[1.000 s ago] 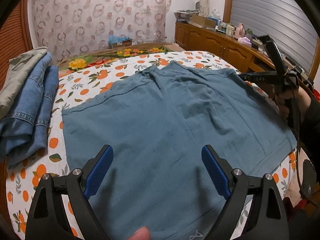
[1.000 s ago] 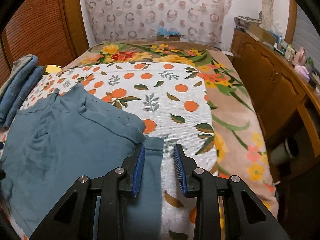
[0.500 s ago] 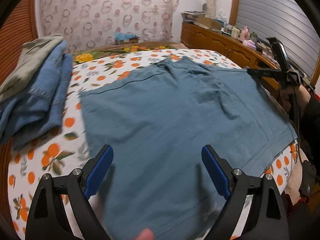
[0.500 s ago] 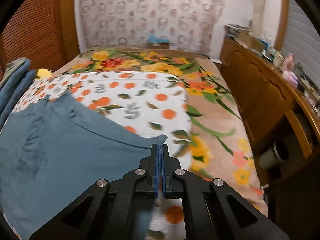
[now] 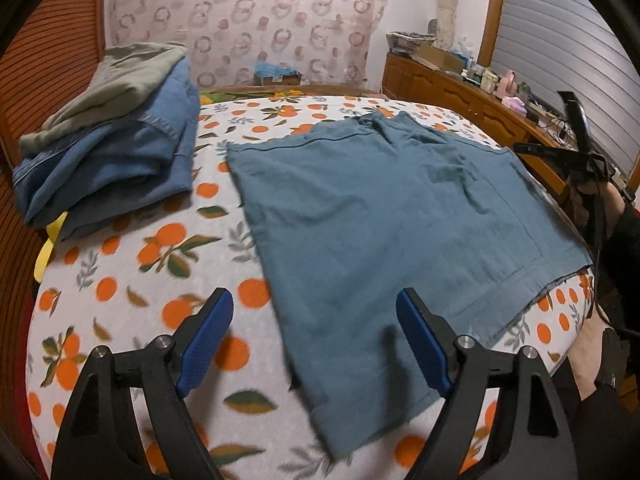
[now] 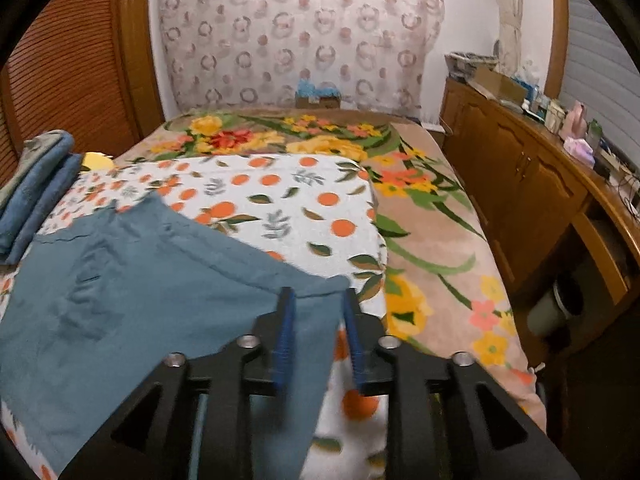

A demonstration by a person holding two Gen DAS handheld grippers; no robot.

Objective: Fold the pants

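On the orange-print bedspread [image 5: 132,280], teal pants [image 5: 380,216] lie spread flat. Left gripper [image 5: 316,340]: jaws spread wide, having just narrowed slightly, over the pants' near edge, nothing pinched. Right gripper [image 6: 318,332]: jaws just parted, pants corner between them, pads apart from cloth. Folded denim pile [image 5: 120,152] lies beside the pants.

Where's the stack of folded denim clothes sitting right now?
In the left wrist view, the stack of folded denim clothes lies at the far left of the orange-print bedspread, apart from the teal cotton pants.
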